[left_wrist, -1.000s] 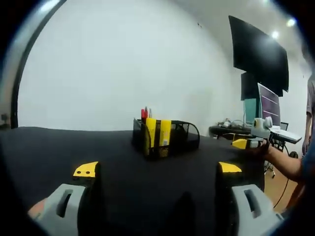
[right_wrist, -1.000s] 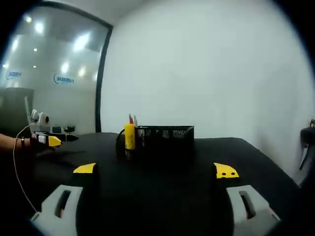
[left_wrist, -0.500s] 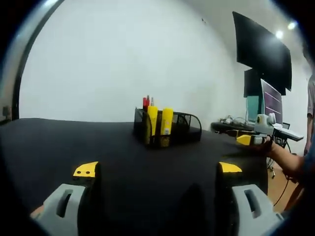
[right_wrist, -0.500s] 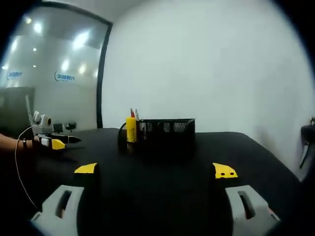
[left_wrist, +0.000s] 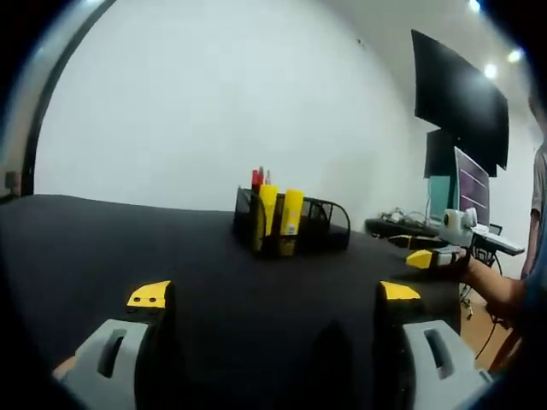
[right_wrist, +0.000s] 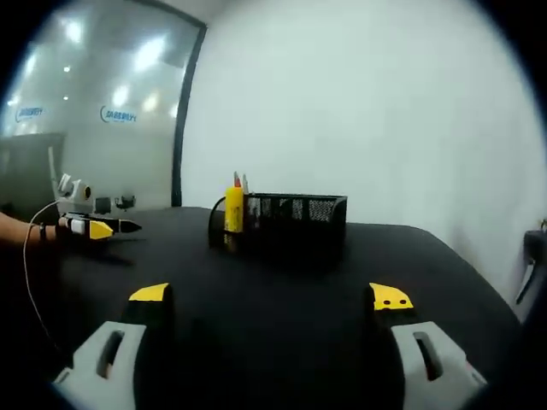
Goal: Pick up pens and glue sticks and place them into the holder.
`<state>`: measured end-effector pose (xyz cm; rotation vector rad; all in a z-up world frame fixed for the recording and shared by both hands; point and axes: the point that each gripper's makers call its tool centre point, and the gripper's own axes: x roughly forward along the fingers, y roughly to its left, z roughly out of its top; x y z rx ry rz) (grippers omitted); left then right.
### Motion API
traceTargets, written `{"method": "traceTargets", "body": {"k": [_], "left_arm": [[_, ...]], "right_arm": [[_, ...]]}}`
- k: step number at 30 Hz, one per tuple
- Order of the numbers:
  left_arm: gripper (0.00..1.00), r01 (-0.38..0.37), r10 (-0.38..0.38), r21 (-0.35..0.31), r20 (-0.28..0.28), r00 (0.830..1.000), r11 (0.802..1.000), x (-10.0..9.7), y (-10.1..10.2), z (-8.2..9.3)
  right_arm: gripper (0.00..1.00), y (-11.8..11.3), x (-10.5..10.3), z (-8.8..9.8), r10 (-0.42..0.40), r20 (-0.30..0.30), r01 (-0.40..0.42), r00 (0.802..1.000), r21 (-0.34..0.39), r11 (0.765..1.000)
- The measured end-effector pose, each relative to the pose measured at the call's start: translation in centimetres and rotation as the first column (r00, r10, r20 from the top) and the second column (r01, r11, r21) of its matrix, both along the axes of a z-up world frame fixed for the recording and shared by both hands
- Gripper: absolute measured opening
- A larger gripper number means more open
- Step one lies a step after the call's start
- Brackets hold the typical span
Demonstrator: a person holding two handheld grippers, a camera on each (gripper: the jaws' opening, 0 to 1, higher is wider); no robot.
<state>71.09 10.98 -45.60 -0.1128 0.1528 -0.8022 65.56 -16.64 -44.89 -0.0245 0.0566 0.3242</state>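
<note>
Mesh holder (left_wrist: 299, 231) stands in the middle of the black table (left_wrist: 128, 248), well ahead of both grippers, its long side running across the right gripper view (right_wrist: 295, 224). Two yellow glue sticks (left_wrist: 279, 220) stand upright in its near end compartment, caps up, their long axes vertical and their lower ends behind the mesh. Behind them red and pale pen tips (left_wrist: 260, 177) poke straight up above the rim; how many there are is too small to tell. From the right gripper view the glue sticks (right_wrist: 233, 215) overlap into one yellow column at the holder's left end, with the pens (right_wrist: 241, 181) showing just above it.

Left gripper (left_wrist: 273, 295) hangs low over the table with its jaws spread wide and nothing between them. Right gripper (right_wrist: 272, 296) does the same, jaws wide apart and empty. Seen from the left gripper view, the right gripper (left_wrist: 426, 257) sits at the table's far edge, held by a hand that partly covers it. In the right gripper view the left gripper (right_wrist: 104, 228) lies level above the table, its tips pointing towards the holder.
</note>
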Motion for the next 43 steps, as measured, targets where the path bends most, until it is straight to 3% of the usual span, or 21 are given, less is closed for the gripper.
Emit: {"method": "traceTargets", "body": {"k": [4, 8, 12, 15, 20, 32, 39, 43], "left_arm": [[0.96, 0.008, -0.008, 0.006, 0.025, 1.0, 1.0, -0.3, -0.1, 0.2], [0.96, 0.02, -0.018, -0.038, 0.062, 0.998, 0.999, -0.7, 0.2, 1.2], [0.96, 0.039, -0.033, -0.077, 0.081, 0.996, 0.996, -1.2, 0.1, 2.0], [0.96, 0.058, -0.055, -0.067, 0.049, 0.997, 0.996, -1.4, -0.4, 1.5], [0.96, 0.064, -0.062, -0.026, 0.049, 0.997, 0.998, -1.7, -0.9, 0.9], [0.96, 0.045, -0.043, -0.048, 0.054, 0.998, 0.998, -1.7, -0.3, 1.3], [0.96, 0.055, -0.055, -0.004, 0.044, 0.998, 0.998, -1.9, -0.7, 0.6], [0.96, 0.043, -0.041, -0.035, 0.048, 0.998, 0.998, -1.8, -0.2, 1.1]], "right_arm": [[0.86, -0.2, 0.0, 0.3, -0.008, 0.014, 0.008, 1.0, 0.011, 1.0], [0.86, -1.0, 0.1, 0.6, -0.032, 0.016, 0.031, 0.999, 0.056, 0.998], [0.86, -0.3, -0.4, 1.0, -0.022, 0.028, 0.02, 0.999, 0.073, 0.997], [0.86, 0.4, -0.7, 1.0, -0.015, 0.031, 0.013, 0.999, 0.058, 0.998], [0.84, -0.4, -0.4, 0.5, -0.042, 0.009, 0.042, 0.999, 0.037, 0.998], [0.83, -0.3, -0.5, 0.8, -0.05, 0.016, 0.05, 0.999, 0.038, 0.998], [0.82, -0.1, -0.7, 0.8, -0.045, 0.023, 0.044, 0.999, 0.037, 0.998], [0.81, 0.0, -0.8, 0.8, -0.039, 0.023, 0.038, 0.999, 0.034, 0.999]]}}
